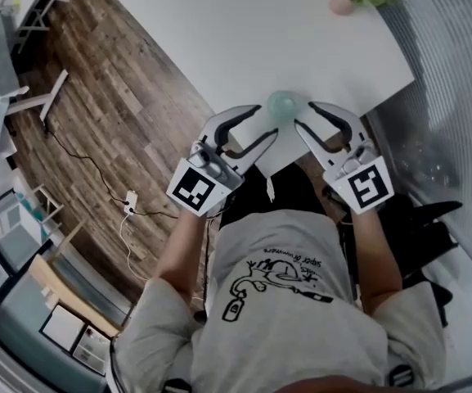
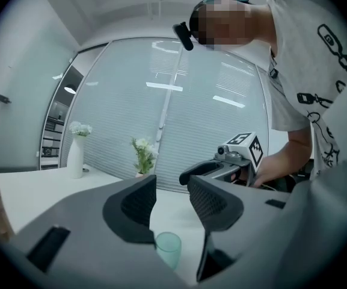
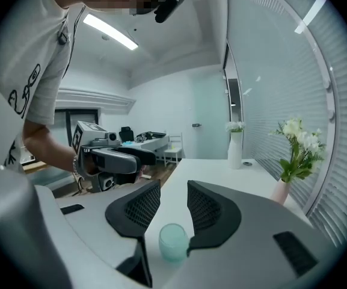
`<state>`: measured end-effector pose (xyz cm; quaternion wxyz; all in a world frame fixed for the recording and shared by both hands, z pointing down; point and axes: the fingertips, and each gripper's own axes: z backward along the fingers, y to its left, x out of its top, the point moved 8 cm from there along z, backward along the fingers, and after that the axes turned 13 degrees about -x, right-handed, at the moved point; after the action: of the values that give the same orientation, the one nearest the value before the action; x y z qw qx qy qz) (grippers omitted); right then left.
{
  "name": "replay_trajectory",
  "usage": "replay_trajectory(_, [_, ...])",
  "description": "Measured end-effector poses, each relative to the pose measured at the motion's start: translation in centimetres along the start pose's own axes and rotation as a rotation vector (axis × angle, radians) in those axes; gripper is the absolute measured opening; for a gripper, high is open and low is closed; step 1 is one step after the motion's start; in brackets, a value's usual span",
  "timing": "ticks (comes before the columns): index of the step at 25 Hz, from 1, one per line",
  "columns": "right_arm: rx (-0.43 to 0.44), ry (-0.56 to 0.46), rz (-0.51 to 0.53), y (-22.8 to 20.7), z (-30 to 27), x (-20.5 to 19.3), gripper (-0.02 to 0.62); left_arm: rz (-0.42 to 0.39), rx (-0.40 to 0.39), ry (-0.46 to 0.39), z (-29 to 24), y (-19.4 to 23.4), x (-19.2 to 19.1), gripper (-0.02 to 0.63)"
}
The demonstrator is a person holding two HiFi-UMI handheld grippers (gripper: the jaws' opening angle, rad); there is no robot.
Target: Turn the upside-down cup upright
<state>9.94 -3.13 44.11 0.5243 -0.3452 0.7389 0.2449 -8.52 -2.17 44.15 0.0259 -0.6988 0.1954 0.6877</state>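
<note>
We are seeing a pale green cup standing on the white bench, close to the bench edge that is nearest to the person. It is standing free, and nothing is touching it. The views are not showing clearly enough which end of the cup is facing up, so we cannot tell this.

The left gripper is hanging in the air just left of the cup in the head view, and the right gripper is hanging just right of it. Both tips are pointing towards the cup, so the cup is lying between them.

In the left gripper view, the left gripper is showing its jaws partly apart with only air between the pads. The cup is appearing lower than the pads, on the bench.

In the right gripper view, the right gripper is standing the same way, with jaws partly apart and gripping nothing. The cup is again appearing under them.

Far behind the cup, a pink vase with flowers is standing at the window side of the bench, and a tall white vase is standing further behind the cup.
</note>
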Motion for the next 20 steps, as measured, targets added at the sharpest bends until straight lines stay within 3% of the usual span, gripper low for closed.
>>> replay_trajectory(5, [-0.015,-0.038,-0.017,0.3,1.1,2.9,0.097,0.004,0.012,-0.026,0.4,-0.4,2.9,0.111])
replay_trajectory(11, [-0.022,-0.071,-0.040,0.5,1.9,5.9,0.068,-0.018,0.053,-0.060,0.3,-1.3,6.0,0.023])
replay_trajectory(20, [-0.006,-0.133,-0.062,1.0,2.6,10.5,0.052,-0.010,0.072,-0.115,-0.6,-2.9,9.9,0.003])
